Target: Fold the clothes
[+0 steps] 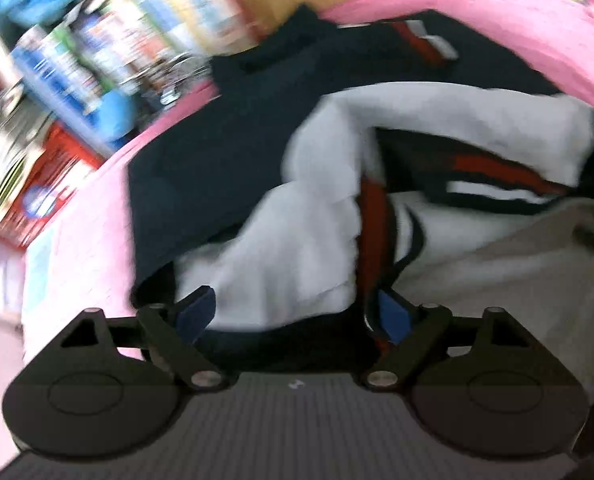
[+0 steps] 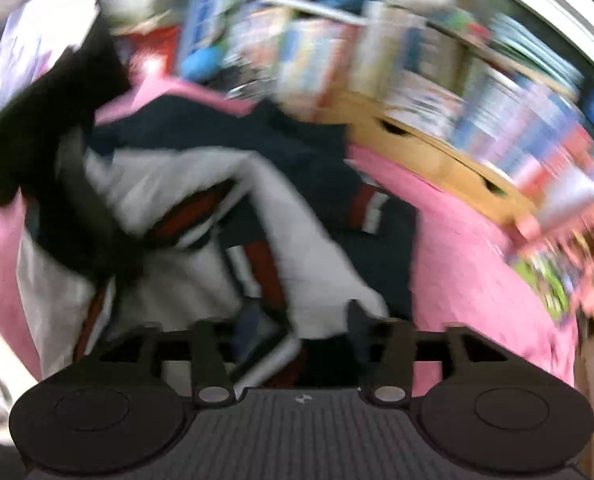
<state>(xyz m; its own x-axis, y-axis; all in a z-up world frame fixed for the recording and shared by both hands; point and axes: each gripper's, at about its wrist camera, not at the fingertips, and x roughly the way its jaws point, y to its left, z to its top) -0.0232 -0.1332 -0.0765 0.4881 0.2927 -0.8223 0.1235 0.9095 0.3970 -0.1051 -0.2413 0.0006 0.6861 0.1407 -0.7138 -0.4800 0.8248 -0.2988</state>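
Both grippers tilted down over garment on pink cover.
Left gripper (image 1: 295, 316) jaws wide apart, white cloth between; right gripper (image 2: 297, 320) part open, blurred; garment (image 1: 225, 152) spreads toward 12 o'clock.

my left gripper (image 1: 295, 316): matt black plastic, metal pivot pins, blue pads | my right gripper (image 2: 301, 324): same matt black plastic, ribbed grey body | garment (image 1: 225, 152): soft matt cloth, navy, white, red | cover (image 1: 85, 236): pink matt cloth | drawer unit (image 2: 429, 152): smooth wood
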